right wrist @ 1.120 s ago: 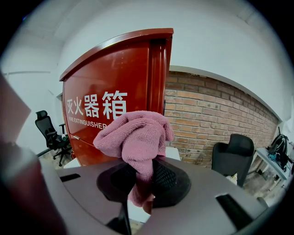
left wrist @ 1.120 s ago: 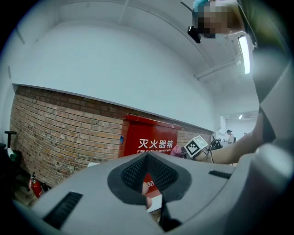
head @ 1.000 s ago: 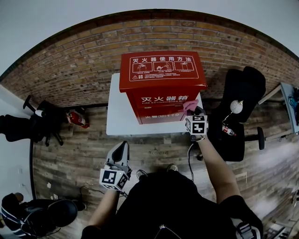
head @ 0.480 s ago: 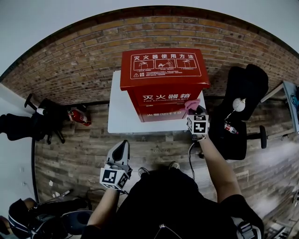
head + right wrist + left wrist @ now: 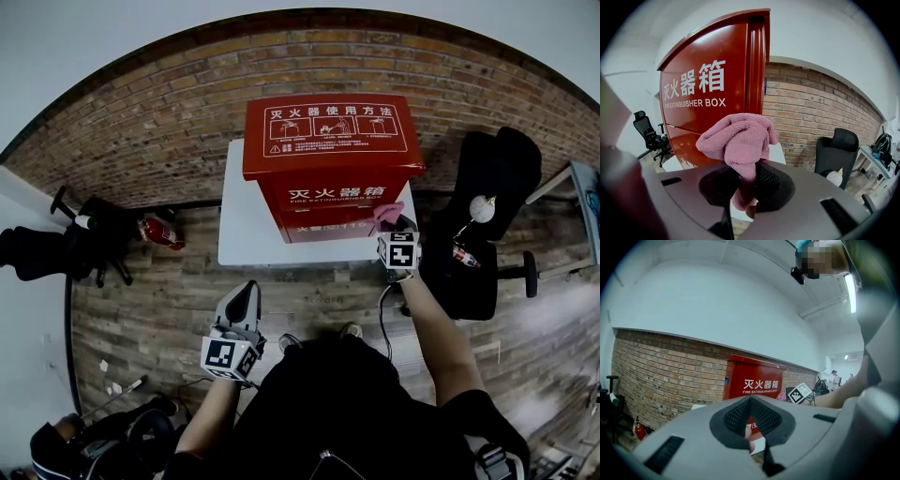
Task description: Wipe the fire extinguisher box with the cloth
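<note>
One white bench [image 5: 242,225] carries one red fire extinguisher box [image 5: 328,155], which stands upright with its long axis vertical, toward the bench's back edge. One pink cloth [image 5: 738,140] is bunched near the bench's front right corner. It is pinched in the fingers of the right gripper [image 5: 743,187], and the box's front face lies just ahead and to their left. Whether they touch, I cannot tell. The left gripper [image 5: 750,427], fingers closed on nothing, hangs well short of the bench's front edge, so the right is nearer.
</note>
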`<state>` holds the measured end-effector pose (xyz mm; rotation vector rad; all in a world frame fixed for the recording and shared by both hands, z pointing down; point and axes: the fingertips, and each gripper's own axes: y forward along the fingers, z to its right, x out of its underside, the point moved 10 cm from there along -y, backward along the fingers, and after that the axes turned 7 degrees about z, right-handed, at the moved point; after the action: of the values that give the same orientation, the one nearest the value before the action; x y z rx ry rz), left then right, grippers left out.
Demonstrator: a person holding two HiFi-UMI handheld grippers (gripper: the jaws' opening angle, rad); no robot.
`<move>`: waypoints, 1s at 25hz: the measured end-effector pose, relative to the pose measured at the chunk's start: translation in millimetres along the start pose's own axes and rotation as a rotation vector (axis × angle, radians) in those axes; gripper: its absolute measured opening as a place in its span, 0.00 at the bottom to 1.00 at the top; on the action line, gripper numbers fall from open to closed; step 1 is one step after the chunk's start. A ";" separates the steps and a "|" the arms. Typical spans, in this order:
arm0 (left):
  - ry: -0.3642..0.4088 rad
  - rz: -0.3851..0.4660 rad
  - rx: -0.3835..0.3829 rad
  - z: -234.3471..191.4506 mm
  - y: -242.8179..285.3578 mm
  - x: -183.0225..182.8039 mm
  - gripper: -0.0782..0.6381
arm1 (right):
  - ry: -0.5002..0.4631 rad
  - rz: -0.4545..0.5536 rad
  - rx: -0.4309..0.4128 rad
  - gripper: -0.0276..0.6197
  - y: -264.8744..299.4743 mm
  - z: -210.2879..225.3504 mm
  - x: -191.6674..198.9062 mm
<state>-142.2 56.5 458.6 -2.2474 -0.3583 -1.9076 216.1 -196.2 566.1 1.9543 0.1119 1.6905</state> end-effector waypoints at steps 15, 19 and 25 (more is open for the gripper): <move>0.001 -0.011 -0.024 -1.1 -9.0 4.4 0.14 | -0.004 -0.060 -0.001 0.16 16.7 -0.2 21.9; -0.009 -0.012 -0.033 -1.5 -11.0 5.6 0.14 | -0.005 -0.070 -0.001 0.16 17.4 -0.5 21.6; -0.007 -0.009 -0.035 -2.8 -12.1 5.9 0.14 | -0.011 -0.076 0.003 0.16 18.4 -0.9 21.8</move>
<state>-147.5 67.7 464.6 -2.2789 -0.3393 -1.9257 214.5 -202.7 593.8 1.9363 0.1826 1.6315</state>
